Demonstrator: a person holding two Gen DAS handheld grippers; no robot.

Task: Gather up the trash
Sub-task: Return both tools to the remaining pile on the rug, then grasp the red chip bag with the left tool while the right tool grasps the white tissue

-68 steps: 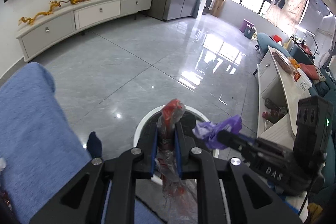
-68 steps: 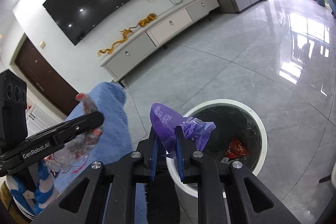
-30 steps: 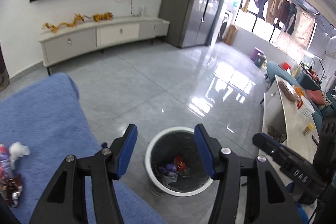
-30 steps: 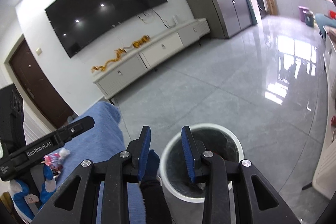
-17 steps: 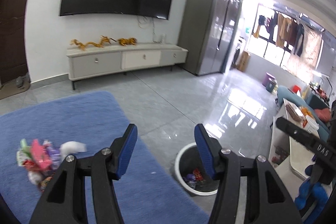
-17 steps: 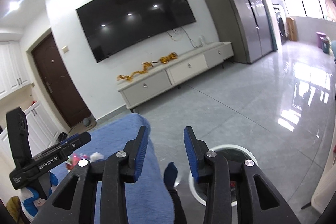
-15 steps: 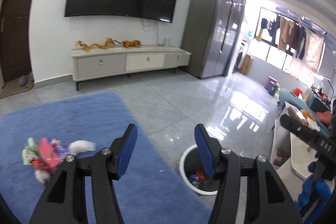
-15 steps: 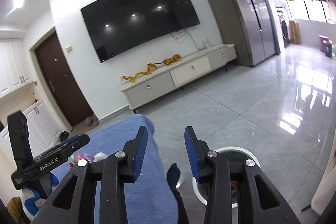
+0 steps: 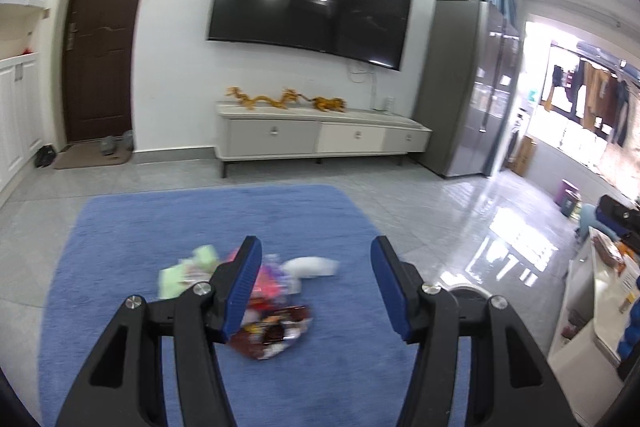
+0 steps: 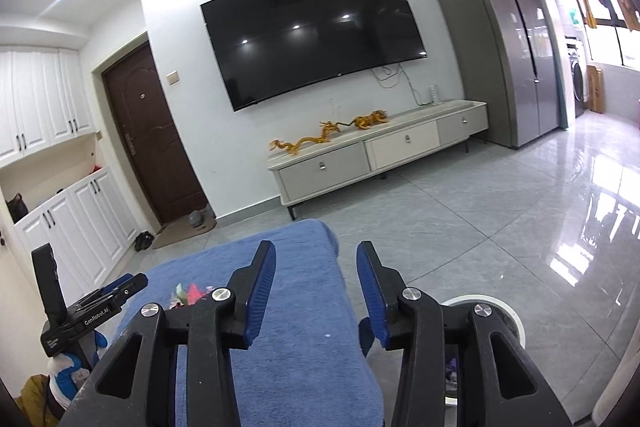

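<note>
Both grippers are heading for the litter on the rug.

The trash pile (image 9: 256,303) is lying mid blue rug (image 9: 120,235), just ahead-left of the wide-open, empty left gripper (image 9: 316,291), the nearer one; the right gripper (image 10: 316,295) is opening, empty, beside the bin (image 10: 508,323).

We're looking along the right black two-finger tool with blue pads (image 10: 316,293), jaws opening, nothing between them. Below it lies the blue soft rug (image 10: 296,347) on the glossy grey tiled floor (image 10: 500,239). A small heap of colourful wrappers (image 10: 188,294) sits on the rug's far left part. The left black tool (image 10: 120,289) juts in there. The white-rimmed round bin (image 10: 506,317) peeks out at lower right.
</note>
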